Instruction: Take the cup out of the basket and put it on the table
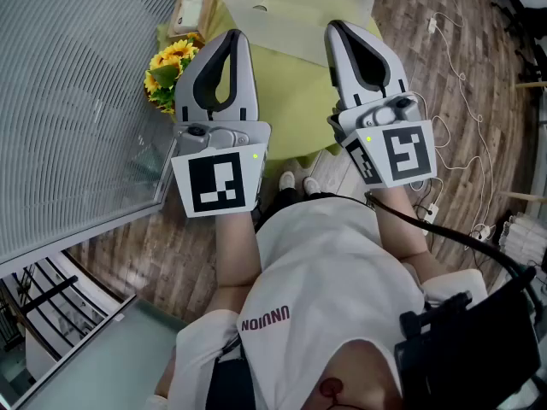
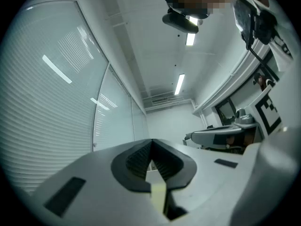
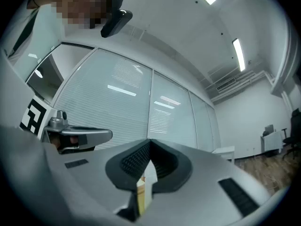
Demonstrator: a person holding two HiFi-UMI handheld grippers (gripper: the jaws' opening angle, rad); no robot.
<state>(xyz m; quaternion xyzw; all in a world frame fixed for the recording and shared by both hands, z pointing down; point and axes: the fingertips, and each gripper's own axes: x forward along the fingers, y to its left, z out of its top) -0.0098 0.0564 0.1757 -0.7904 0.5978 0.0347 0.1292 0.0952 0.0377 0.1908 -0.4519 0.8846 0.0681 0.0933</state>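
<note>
No cup or basket can be made out in any view. In the head view both grippers are held up close to the camera, side by side above the person's lap. The left gripper [image 1: 232, 34] is shut with nothing between its fingers, and the right gripper [image 1: 335, 26] is shut and empty too. Their tips stand over the near edge of a table with a yellow-green cloth [image 1: 299, 101]. The left gripper view shows its jaws [image 2: 151, 142] closed against ceiling and glass wall. The right gripper view shows its jaws [image 3: 149, 142] closed likewise.
A white moulded object [image 1: 291, 7] lies at the table's far side. Sunflowers [image 1: 169, 71] and a small wooden box [image 1: 190, 11] stand at its left edge. A glass wall with blinds [image 1: 77, 101] runs along the left. Cables [image 1: 453, 92] trail over the wooden floor at right.
</note>
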